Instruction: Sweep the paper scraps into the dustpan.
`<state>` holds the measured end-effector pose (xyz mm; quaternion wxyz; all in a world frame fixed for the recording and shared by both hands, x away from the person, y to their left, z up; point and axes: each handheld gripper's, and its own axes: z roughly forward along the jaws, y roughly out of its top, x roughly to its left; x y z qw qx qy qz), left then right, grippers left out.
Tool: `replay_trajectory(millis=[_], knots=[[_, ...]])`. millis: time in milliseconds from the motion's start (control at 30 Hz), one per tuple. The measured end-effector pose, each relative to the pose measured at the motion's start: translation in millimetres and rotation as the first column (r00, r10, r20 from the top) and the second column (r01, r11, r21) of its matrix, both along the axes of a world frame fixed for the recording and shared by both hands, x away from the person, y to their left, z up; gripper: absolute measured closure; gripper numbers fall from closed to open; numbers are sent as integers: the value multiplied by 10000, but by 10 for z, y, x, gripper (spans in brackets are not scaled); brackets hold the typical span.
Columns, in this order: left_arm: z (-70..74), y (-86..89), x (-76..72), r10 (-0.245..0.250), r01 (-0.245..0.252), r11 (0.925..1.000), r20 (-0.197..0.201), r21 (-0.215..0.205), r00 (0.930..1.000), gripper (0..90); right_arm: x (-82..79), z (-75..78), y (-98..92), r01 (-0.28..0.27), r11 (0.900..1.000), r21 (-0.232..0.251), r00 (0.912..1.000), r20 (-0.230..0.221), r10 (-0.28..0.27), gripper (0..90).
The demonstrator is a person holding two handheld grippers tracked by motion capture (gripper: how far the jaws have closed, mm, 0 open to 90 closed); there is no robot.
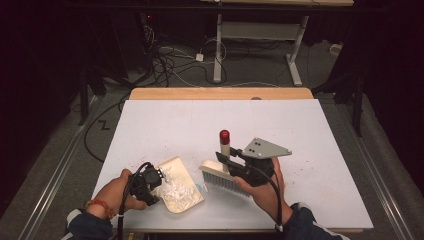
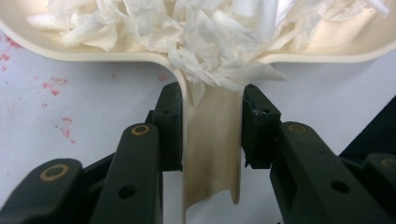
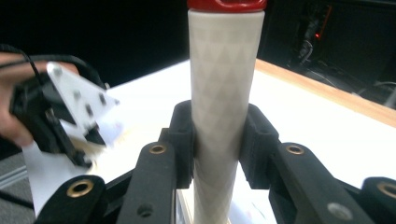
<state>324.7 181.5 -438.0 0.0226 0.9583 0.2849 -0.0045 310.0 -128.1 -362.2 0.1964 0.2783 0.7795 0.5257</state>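
On the table, from left to right:
Left hand: it comes in at the bottom left of the high view and holds the left gripper (image 1: 150, 181). A red band is on the wrist.
Left gripper: in the left gripper view its two black jaws squeeze the handle of the dustpan (image 2: 212, 135), one jaw on each side. The jaws are partly closed, as wide as the handle.
Dustpan: cream colored. It lies flat on the white table (image 1: 165, 125), near the front edge, just left of the middle. The handle points toward the person.
Paper bits: white torn paper (image 2: 201, 32) sits in a heap inside the dustpan. Some of it spills down onto the handle.
Red specks: little red spots (image 2: 53, 86) are on the table beside the dustpan.
Brush: it has white bristles (image 1: 220, 176) and a white handle with a red cap (image 1: 224, 136). It is just right of the dustpan and not touching it. The handle stands up and the bristles point down at the table.
Right gripper: in the right gripper view the right gripper (image 3: 218, 140) has its jaws pressed on both sides of the brush handle (image 3: 224, 84). They are closed as far as the handle lets them.
Right hand: it comes in at the bottom right and holds the right gripper. A grey plate (image 1: 265, 148) is on top.
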Motion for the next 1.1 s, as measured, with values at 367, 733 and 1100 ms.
replay_trajectory(millis=[367,733,1100], knots=[[7,1,-10,-5,4,9999,13,103,10000,628,-123,-116,119,-775,9970,-85,9964,-360,771,705],[-17,18,20,76,-76,9999,16,-152,10000,628,-57,-41,490,-1411,9889,460,9900,63,1410,706],[-20,27,25,199,-199,9995,-19,-237,9998,628,139,149,219,-97,9977,668,9935,1142,20,706]])
